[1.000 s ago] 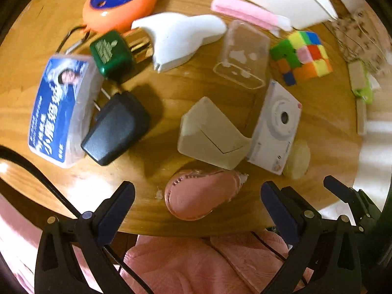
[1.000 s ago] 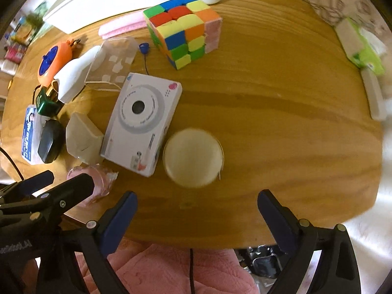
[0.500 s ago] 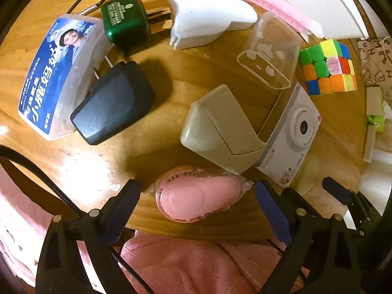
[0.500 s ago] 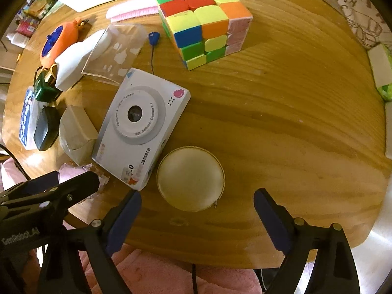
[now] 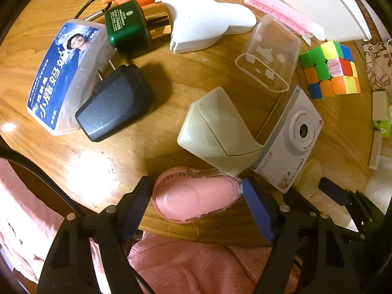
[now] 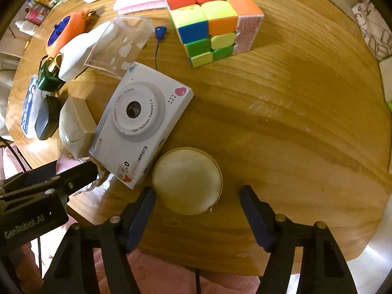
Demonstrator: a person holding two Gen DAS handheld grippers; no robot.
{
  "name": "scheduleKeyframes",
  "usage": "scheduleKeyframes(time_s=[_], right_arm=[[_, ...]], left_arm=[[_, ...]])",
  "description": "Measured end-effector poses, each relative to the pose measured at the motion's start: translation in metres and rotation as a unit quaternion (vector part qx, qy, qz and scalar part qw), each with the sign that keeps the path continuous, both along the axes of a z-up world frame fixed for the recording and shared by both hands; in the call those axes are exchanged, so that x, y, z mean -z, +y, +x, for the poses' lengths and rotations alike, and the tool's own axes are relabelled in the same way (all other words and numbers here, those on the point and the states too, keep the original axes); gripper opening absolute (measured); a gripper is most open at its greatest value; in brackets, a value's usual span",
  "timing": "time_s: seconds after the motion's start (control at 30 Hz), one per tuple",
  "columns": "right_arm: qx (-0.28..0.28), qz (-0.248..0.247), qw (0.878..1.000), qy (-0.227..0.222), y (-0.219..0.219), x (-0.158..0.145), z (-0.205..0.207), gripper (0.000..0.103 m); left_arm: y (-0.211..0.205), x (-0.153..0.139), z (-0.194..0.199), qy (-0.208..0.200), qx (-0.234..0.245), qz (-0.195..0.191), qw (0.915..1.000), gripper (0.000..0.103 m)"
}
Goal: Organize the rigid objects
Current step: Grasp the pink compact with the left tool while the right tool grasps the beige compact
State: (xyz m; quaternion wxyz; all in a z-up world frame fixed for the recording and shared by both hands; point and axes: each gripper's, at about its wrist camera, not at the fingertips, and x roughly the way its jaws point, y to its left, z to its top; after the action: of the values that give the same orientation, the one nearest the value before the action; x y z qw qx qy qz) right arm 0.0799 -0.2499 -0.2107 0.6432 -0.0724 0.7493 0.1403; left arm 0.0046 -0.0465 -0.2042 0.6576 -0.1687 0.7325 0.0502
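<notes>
A: Since a second ago you have brought both tongs forward. Left wrist view first: the left gripper (image 5: 196, 196) now brackets the pink tape dispenser (image 5: 196, 194), which before lay ahead of the tips.

B: Are the fingers on it?

A: They stand apart, one at each end, very close; I cannot tell whether either pad touches. Nothing is clamped. Just ahead of the tips sits the beige holder (image 5: 215, 129), and ahead to the right the white toy camera (image 5: 291, 137). Keep level, centre the dispenser, and close slowly so its rounded shell does not squirt out toward the table (image 5: 110, 161) edge nearest you.

B: And the right wrist view?

A: The right gripper (image 6: 197, 205) is also spread wide, with the round beige case (image 6: 187, 180) now between its tips, nearer the left fingertip (image 6: 147, 199). Square up before closing.

B: What does each view add?

A: Only the right shows the case whole, and the Rubik's cube (image 6: 213, 17) far ahead; only the left shows the black charger (image 5: 115, 105) clearly.
</notes>
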Motion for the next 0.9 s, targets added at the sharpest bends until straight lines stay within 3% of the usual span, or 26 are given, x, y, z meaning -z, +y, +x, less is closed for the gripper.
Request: scheduleKeyframes(time_s=[0.17, 0.37, 0.47, 0.53, 0.63, 0.9], right_arm=[[-0.011, 0.008, 1.000, -0.009, 0.007, -0.005, 0.000, 0.056], [-0.006, 0.016, 1.000, -0.010, 0.007, -0.017, -0.003, 0.055], [-0.001, 0.024, 1.000, -0.005, 0.004, -0.024, -0.001, 0.055], [0.002, 0.027, 1.000, -0.003, 0.002, -0.025, 0.000, 0.055], [0.006, 0.032, 0.999, 0.000, -0.002, -0.028, 0.001, 0.055], [0.020, 0.044, 0.999, -0.005, -0.010, -0.041, 0.005, 0.055]], left_arm=[[0.004, -0.001, -0.005, -0.002, -0.006, 0.000, 1.0000, 0.078], [0.004, -0.013, -0.004, -0.002, -0.011, -0.004, 0.9999, 0.076], [0.006, -0.020, -0.002, -0.006, -0.018, -0.011, 0.9998, 0.068], [0.010, -0.027, -0.001, -0.018, -0.021, -0.008, 0.9996, 0.050], [0.017, -0.033, 0.001, -0.029, -0.028, -0.013, 0.9991, 0.047], [0.037, -0.032, 0.005, -0.012, -0.050, -0.039, 0.9979, 0.041]])
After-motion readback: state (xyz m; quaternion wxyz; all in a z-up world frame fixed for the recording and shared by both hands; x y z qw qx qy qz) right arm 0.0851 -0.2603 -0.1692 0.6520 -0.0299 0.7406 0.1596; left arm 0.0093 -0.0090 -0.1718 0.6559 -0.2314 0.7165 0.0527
